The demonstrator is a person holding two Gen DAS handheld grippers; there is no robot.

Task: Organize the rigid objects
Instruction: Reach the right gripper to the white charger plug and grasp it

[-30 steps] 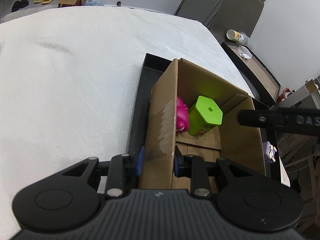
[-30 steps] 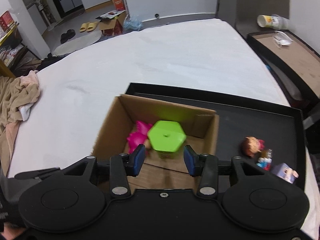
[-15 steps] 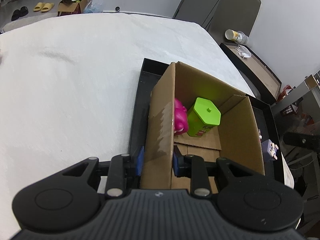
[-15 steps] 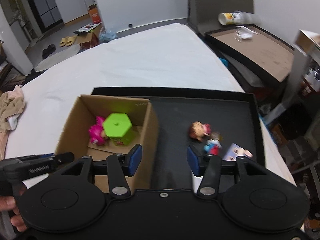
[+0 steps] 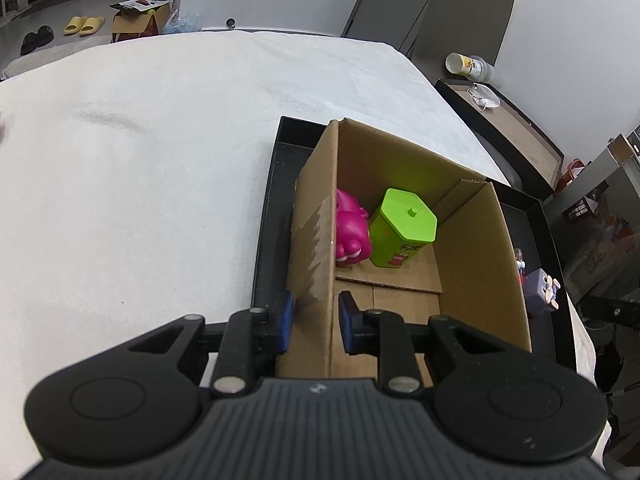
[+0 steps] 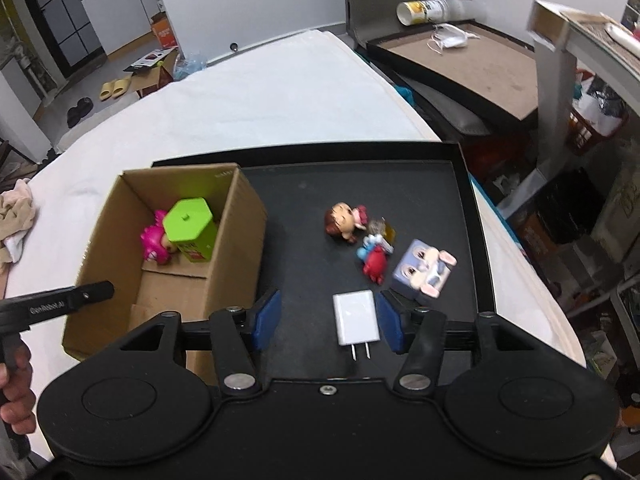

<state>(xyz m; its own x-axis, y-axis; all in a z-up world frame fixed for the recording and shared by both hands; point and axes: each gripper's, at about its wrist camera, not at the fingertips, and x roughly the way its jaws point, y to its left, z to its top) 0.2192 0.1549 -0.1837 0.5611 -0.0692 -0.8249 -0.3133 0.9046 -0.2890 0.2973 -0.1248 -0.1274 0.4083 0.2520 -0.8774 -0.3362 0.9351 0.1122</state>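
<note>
My left gripper (image 5: 316,318) has its blue pads on either side of the left wall of the cardboard box (image 5: 476,272), and its jaws are closing on that wall. Inside the box stand a green hexagonal container (image 5: 404,222) and a pink toy (image 5: 352,232). The box sits at the left of a black tray (image 6: 420,184). My right gripper (image 6: 329,322) hangs over the tray with its jaws opening. A white charger plug (image 6: 356,318) lies between them, untouched. Beyond it lie a brown-haired doll (image 6: 342,222), a red and blue figure (image 6: 374,260) and a bunny cube (image 6: 424,268).
The tray rests on a white cloth (image 5: 140,168) that falls off at the right edge. A low side table (image 6: 480,64) with a tipped cup and a mask stands beyond. A person's hand (image 6: 16,380) holds the left gripper's handle. A beige cloth (image 6: 16,216) lies far left.
The right gripper has swung right, from above the box to above the tray's bare part, and its jaws have widened around the charger. The left gripper stays on the box wall.
</note>
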